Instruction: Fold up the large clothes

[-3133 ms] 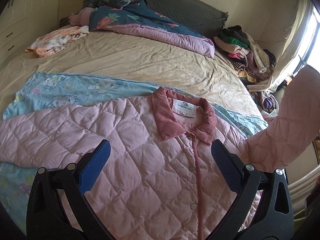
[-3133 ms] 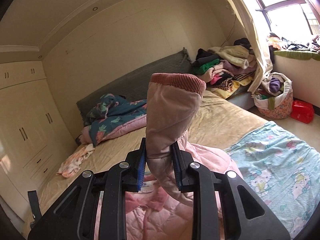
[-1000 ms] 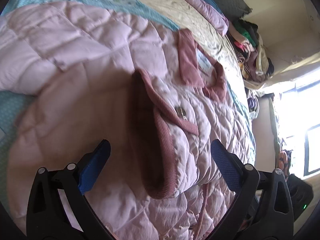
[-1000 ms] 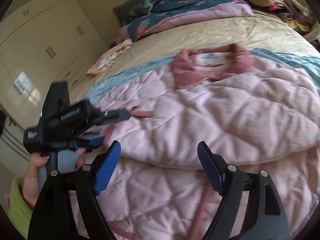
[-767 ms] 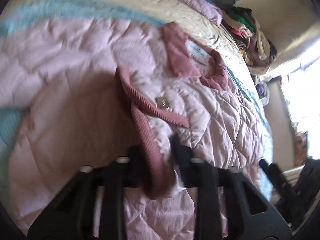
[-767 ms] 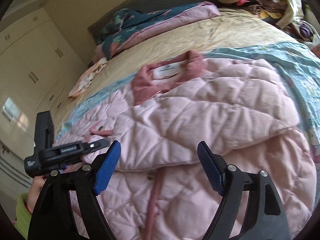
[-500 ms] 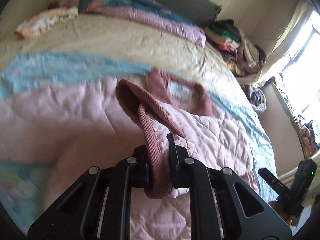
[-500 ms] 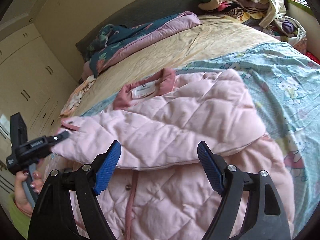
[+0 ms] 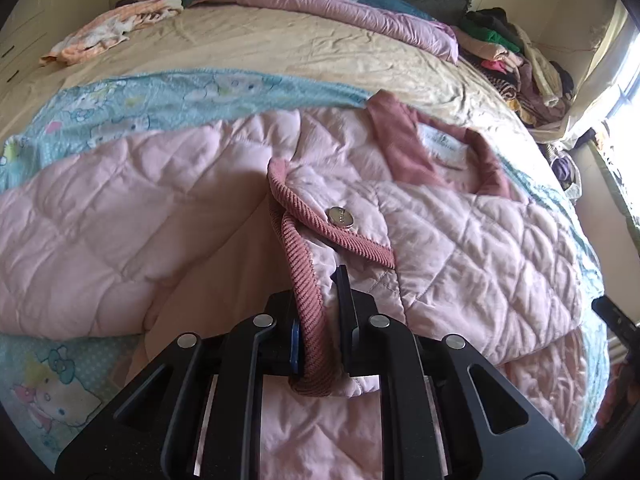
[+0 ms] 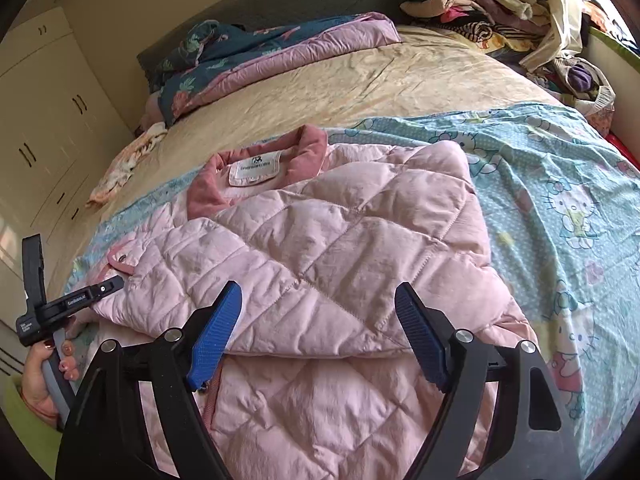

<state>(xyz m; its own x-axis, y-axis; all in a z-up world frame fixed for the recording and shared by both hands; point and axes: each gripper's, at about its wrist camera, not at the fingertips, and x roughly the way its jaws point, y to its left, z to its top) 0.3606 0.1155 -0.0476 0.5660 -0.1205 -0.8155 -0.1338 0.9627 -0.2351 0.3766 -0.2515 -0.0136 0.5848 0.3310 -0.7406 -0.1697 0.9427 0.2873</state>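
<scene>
Bedroom with cream wardrobes (image 10: 44,136) along one wall; wide bed (image 9: 280,52) under a beige sheet, strewn with laundry. Spread across the near half, over a blue cartoon-print blanket (image 10: 560,200): pink quilted jacket (image 10: 320,400), collar (image 9: 404,152) toward the headboard, white label showing. Right sleeve (image 10: 340,264) folded across the chest, ribbed cuff (image 9: 308,304) at its end. Left gripper (image 9: 320,320) clenched on that cuff, lifting it slightly off the jacket front, snap button (image 9: 340,216) facing up. Right gripper (image 10: 318,320) spread wide, holding nothing, hovering above the folded sleeve. Floral quilt (image 10: 248,56) bunched by the headboard, clothes pile (image 10: 472,4) at the far corner, small peach garment (image 9: 108,36) near the wardrobes.
</scene>
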